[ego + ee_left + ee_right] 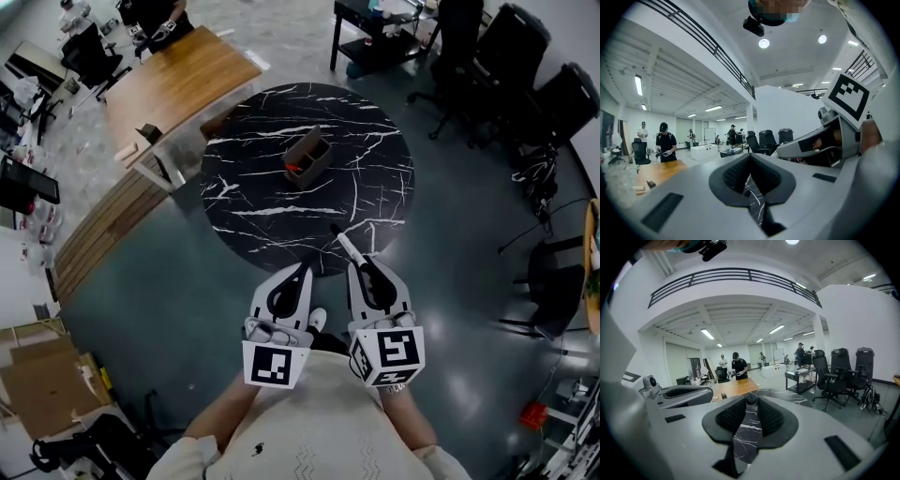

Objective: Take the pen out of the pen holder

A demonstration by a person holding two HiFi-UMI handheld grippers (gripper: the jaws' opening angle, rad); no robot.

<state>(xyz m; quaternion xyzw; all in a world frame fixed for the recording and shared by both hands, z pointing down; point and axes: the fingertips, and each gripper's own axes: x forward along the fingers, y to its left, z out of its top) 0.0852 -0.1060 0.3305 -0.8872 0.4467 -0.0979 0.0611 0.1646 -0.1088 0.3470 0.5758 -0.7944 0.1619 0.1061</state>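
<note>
Shows right gripper (357, 266) clamped on pen (345, 244), pen holder (307, 159) well ahead; left gripper (304, 269) closed, empty, alongside. Appears past extraction; next calls for setting pen down.

Even, fairly bright overhead light fills the head view and leaves only faint shadows, with soft white glare on the glossy floor (487, 361) toward 4 o'clock, a dull sheen on the black counter (281, 220), and straight lines bowing at the rim. Both gripper views are strongly fisheyed inside a black vignette; in the left one, round ceiling lights (763, 43) flare at 12 o'clock and a strip light (638, 85) glows at 9 o'clock. Close to the lens, the left gripper (750, 156) and right gripper (751, 398) look slightly soft, the hall behind sharper.
</note>
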